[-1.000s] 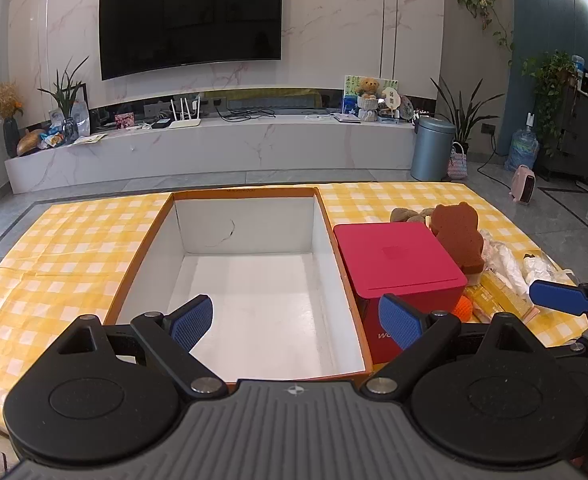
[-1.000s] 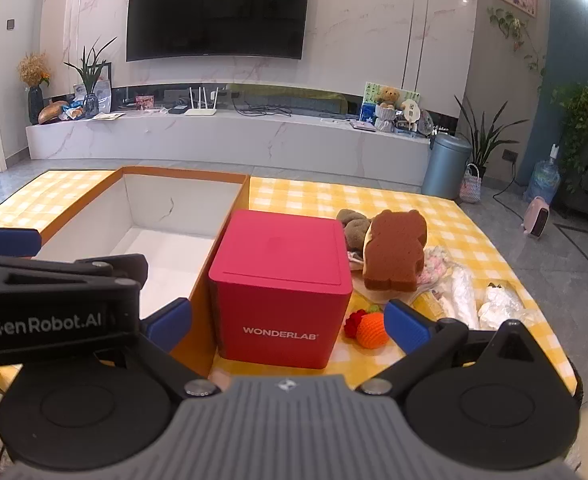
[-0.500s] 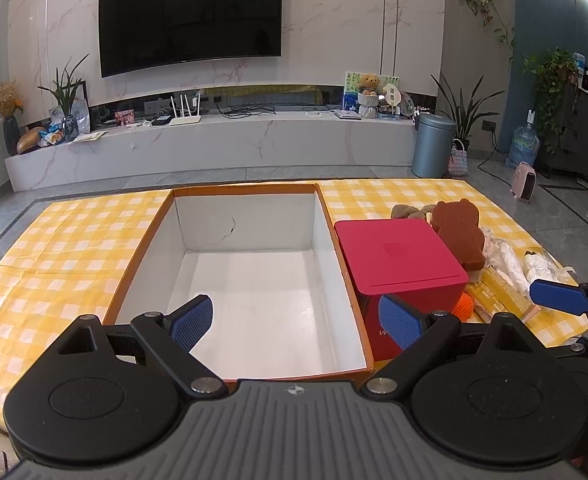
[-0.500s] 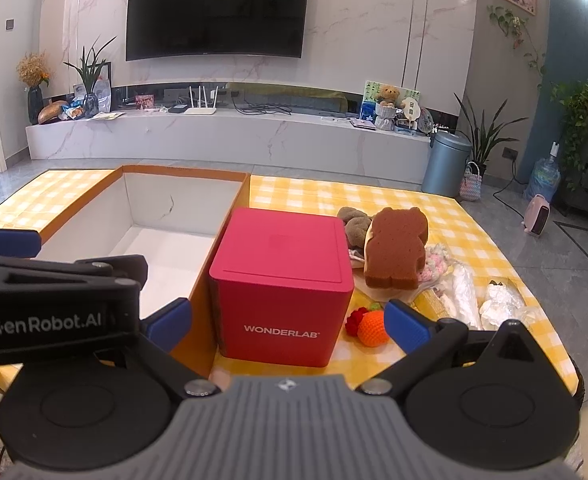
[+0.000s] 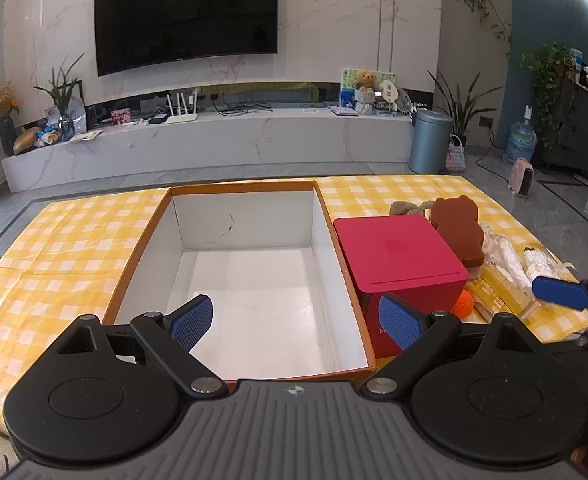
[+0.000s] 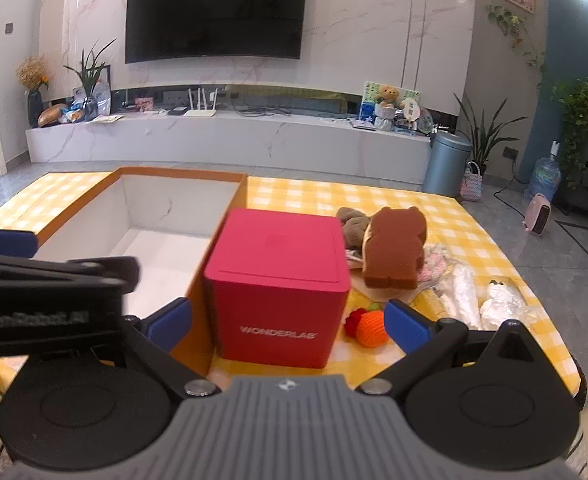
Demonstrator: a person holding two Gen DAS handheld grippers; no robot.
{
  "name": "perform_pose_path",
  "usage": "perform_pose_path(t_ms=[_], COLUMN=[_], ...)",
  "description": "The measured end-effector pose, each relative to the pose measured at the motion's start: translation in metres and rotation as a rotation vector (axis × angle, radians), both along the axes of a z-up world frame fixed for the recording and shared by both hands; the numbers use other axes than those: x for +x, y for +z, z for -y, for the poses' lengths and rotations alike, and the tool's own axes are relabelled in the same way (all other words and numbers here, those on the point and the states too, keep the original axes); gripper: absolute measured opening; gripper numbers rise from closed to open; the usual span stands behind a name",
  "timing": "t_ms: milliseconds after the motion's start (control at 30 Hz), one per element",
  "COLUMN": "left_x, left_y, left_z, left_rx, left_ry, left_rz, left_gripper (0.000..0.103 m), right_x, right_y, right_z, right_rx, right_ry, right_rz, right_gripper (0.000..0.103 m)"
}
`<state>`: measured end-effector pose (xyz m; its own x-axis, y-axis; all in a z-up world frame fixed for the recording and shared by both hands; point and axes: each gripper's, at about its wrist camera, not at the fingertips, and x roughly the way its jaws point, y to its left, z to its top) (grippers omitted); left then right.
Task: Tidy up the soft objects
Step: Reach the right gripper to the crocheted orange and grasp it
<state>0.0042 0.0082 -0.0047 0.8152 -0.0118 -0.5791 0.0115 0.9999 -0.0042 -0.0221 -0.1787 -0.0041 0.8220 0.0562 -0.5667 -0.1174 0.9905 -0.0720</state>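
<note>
Left gripper [image 5: 296, 322]: jaws apart, empty, above the open box [image 5: 249, 280].
Right gripper [image 6: 287, 326]: spread, empty, facing the red cube [image 6: 279, 284].
Bear sponge [image 6: 396, 252]: beside the cube, leaning on the pile; likely light, squashy; pinch its midsection.

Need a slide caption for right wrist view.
Open right gripper faces red box beside bear sponge on checked tablecloth.

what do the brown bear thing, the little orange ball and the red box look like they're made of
Brown bear: probably sponge foam, with a matte porous face and a pale cut edge.
Orange ball: looks like crocheted yarn, with ribbed stitches.
Red box: likely rigid plastic or coated card, with smooth flat faces, crisp edges and printed lettering.
</note>
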Motion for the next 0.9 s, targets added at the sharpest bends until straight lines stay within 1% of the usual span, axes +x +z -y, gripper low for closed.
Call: perform_pose_path(t_ms=[100,167,267,367,433,500,533,567,600,633,700,800,867,900], left_x=[0.001,0.004,0.014,0.029,0.034,0.040,0.043,0.044,0.047,0.049,0.054,0.062,0.066,0.069], left_y=[0.003,0.004,0.004,0.006,0.009,0.012,0.013,0.013,0.013,0.013,0.012,0.011,0.011,0.011], left_z=[-0.001,-0.001,0.002,0.010,0.017,0.026,0.030,0.035,0.040,0.045,0.055,0.072,0.084,0.090], left_rx=[0.002,-0.003,-0.022,-0.029,-0.027,-0.010,-0.002,0.005,0.011,0.016,0.020,0.017,0.015,0.017], left_ry=[-0.001,0.008,-0.004,-0.012,-0.034,-0.057,-0.060,-0.062,-0.066,-0.071,-0.087,-0.121,-0.149,-0.163], left_rz=[0.009,0.013,0.006,-0.030,-0.032,-0.035,-0.038,-0.039,-0.041,-0.045,-0.056,-0.079,-0.091,-0.094], left_gripper=[0.103,0.103,0.103,0.103,0.103,0.103,0.103,0.103,0.103,0.103,0.103,0.103,0.103,0.103], right_x=[0.000,0.000,0.004,0.020,0.030,0.038,0.042,0.049,0.057,0.063,0.074,0.096,0.113,0.113], right_y=[0.002,0.008,0.017,0.030,0.045,0.061,0.068,0.073,0.076,0.077,0.073,0.054,0.034,0.023], right_z=[0.013,0.030,0.065,0.103,0.129,0.158,0.171,0.183,0.194,0.203,0.214,0.218,0.216,0.214], right_rx=[-0.034,-0.039,-0.018,0.014,0.045,0.133,0.173,0.198,0.212,0.223,0.218,0.139,0.084,0.066], right_ry=[-0.052,-0.087,-0.191,-0.293,-0.390,-0.556,-0.631,-0.687,-0.719,-0.729,-0.706,-0.663,-0.598,-0.553], right_rz=[0.038,0.072,0.121,0.128,0.175,0.261,0.288,0.289,0.271,0.253,0.212,0.130,0.054,0.023], right_gripper=[0.100,0.100,0.100,0.100,0.100,0.100,0.100,0.100,0.100,0.100,0.100,0.100,0.100,0.100])
